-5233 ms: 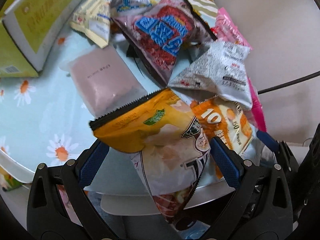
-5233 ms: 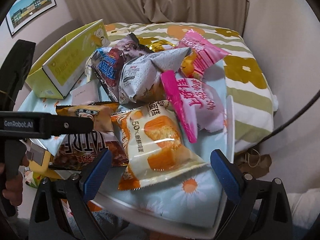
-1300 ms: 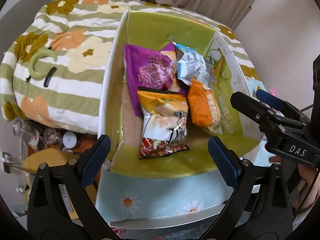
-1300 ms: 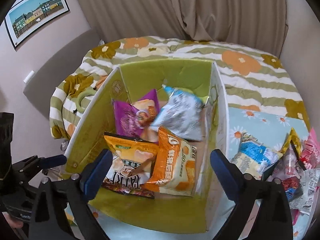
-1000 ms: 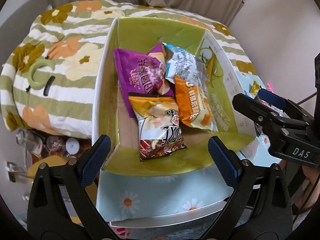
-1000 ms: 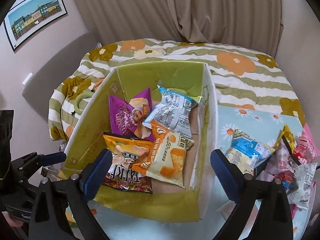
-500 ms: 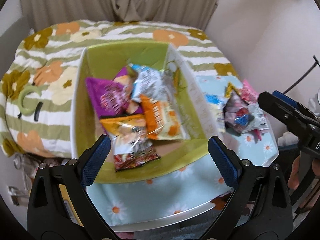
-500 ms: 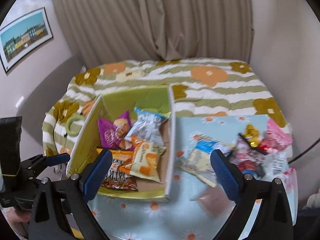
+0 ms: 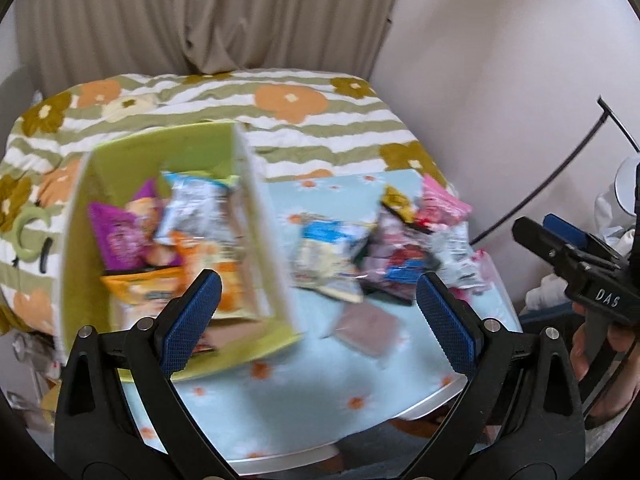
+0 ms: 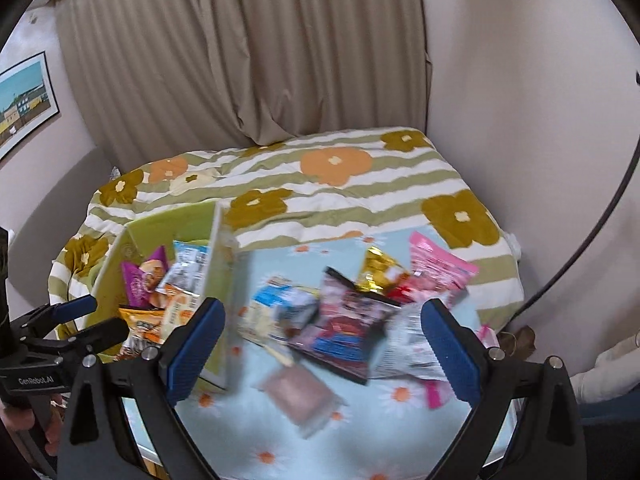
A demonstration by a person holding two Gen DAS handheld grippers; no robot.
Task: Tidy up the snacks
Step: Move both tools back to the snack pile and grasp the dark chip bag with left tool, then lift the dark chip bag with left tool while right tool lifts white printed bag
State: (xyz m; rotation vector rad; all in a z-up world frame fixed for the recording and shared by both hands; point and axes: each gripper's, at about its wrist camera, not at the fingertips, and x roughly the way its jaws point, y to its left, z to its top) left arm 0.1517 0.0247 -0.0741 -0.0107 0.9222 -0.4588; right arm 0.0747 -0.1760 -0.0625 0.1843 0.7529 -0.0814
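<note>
Loose snacks (image 10: 344, 320): heaped on the daisy-print table (image 10: 360, 440), right of the green box (image 9: 100, 168).
Pinkish flat packet (image 10: 298, 394): lies nearest you; take it first, by an edge.
Left gripper (image 9: 318, 318): jaws wide apart, empty.
Right gripper (image 10: 324, 352): likewise spread, empty; lower squarely.

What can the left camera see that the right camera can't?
Only the left wrist view shows the green ring on the bedspread and the right hand-held gripper from the side, marked DAS.

Only the right wrist view shows the picture on the wall and the left hand-held gripper from the side.

Both show the green box with snacks inside, the loose snack pile on the daisy tablecloth, the flat pinkish packet, the flowered bedspread and the curtain.
</note>
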